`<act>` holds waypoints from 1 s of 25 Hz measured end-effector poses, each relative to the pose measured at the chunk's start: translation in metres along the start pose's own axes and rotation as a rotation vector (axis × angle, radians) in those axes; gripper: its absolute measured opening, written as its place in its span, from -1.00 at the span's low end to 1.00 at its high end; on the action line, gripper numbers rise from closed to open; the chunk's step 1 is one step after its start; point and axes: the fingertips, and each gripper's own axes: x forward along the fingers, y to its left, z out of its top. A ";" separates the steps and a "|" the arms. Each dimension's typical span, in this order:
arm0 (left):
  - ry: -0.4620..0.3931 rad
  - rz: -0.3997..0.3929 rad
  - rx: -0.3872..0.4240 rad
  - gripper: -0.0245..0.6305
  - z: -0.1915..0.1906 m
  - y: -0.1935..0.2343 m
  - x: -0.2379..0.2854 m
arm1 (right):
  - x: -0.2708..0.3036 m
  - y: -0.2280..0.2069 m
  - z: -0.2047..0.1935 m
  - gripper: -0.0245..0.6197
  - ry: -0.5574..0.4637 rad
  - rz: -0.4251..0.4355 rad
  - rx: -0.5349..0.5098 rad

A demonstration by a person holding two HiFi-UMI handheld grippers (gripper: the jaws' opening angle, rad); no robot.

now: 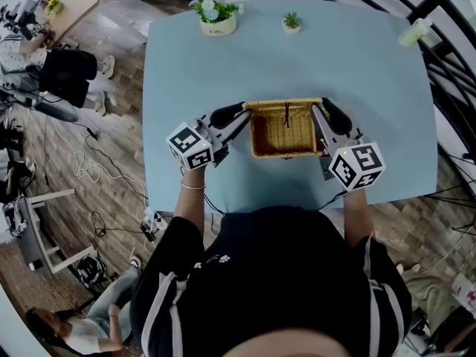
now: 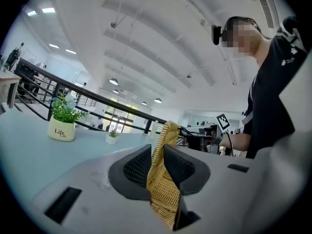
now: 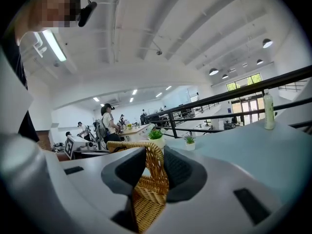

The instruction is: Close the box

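Firmly, left gripper (image 1: 239, 115) and right gripper (image 1: 322, 112) each pinch the open, tan wicker box (image 1: 285, 136).

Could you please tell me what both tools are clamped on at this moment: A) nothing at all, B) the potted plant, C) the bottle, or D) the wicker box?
D: the wicker box has its weave pinched between the jaws of the left tool and the right tool.

Centre of table (image 1: 357, 73): box (image 1: 282, 136); flowerpot (image 1: 216, 19), small plant (image 1: 291, 22) behind.
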 end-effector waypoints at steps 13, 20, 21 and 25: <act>0.039 0.073 0.032 -0.68 -0.009 -0.021 -0.013 | -0.028 0.014 -0.014 -0.57 0.020 0.027 -0.003; 0.014 0.133 0.005 -0.68 -0.016 -0.033 -0.022 | -0.040 0.020 -0.025 -0.57 0.052 0.062 -0.006; 0.013 0.141 0.000 -0.68 -0.018 -0.035 -0.023 | -0.042 0.020 -0.027 -0.57 0.056 0.068 -0.005; 0.014 0.174 -0.004 -0.68 -0.025 -0.041 -0.026 | -0.047 0.022 -0.036 -0.57 0.073 0.087 -0.004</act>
